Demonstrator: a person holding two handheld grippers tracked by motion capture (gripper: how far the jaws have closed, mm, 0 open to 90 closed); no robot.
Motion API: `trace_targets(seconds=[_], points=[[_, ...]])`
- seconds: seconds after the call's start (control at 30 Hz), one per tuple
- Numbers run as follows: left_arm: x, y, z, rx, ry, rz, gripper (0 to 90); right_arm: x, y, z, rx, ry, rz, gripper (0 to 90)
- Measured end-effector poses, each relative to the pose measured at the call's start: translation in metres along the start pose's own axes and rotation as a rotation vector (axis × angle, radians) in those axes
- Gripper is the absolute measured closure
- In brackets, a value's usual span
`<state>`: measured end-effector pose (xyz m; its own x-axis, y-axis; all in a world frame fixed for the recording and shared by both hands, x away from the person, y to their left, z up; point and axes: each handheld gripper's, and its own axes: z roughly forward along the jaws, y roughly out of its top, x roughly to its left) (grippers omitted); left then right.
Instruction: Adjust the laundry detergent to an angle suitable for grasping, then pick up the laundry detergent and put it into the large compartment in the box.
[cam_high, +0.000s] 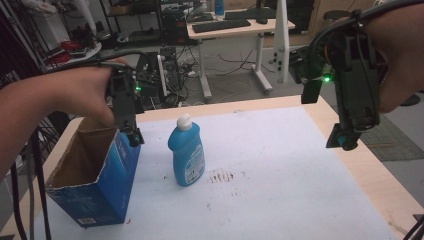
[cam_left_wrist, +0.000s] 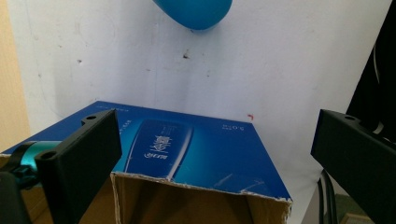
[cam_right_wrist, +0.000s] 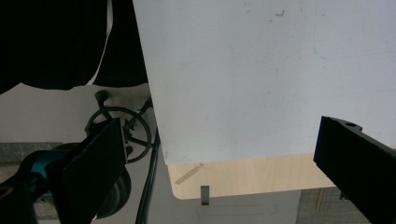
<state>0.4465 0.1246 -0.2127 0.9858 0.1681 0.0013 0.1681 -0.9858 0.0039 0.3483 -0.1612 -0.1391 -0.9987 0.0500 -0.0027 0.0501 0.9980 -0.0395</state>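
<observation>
An open-topped blue cardboard box (cam_high: 95, 175) stands at the table's left front, its brown inside showing. A blue dish-soap bottle (cam_high: 186, 152) with a white cap stands upright just right of it. My left gripper (cam_high: 131, 132) hangs over the box's far right corner. In the left gripper view its jaws are wide apart and open (cam_left_wrist: 212, 126) above the box's printed side (cam_left_wrist: 187, 149), with the bottle's base (cam_left_wrist: 194, 11) beyond. My right gripper (cam_high: 345, 137) is held in the air over the table's right edge, open (cam_right_wrist: 222, 133) with nothing between its jaws.
A white sheet (cam_high: 280, 165) covers the wooden table (cam_high: 360, 160), with reddish smears (cam_high: 220, 176) near the bottle. Behind the table are a desk with a keyboard (cam_high: 222, 25), shelves and floor cables. A chair base (cam_right_wrist: 116, 126) sits below the table's corner.
</observation>
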Motion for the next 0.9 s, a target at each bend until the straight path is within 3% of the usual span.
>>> trace_targets(seconds=[0.57,0.9], points=[[-0.0024,0.0018,0.0012,-0.008,-0.014,0.019,1.7,0.0017,0.0001,-0.0012,-0.011,-0.016,0.008,1.6],[-0.0037,0.0023,0.0035,-0.004,0.0,0.011,1.7,0.0013,-0.0023,0.0009,0.001,-0.02,0.017,1.5]])
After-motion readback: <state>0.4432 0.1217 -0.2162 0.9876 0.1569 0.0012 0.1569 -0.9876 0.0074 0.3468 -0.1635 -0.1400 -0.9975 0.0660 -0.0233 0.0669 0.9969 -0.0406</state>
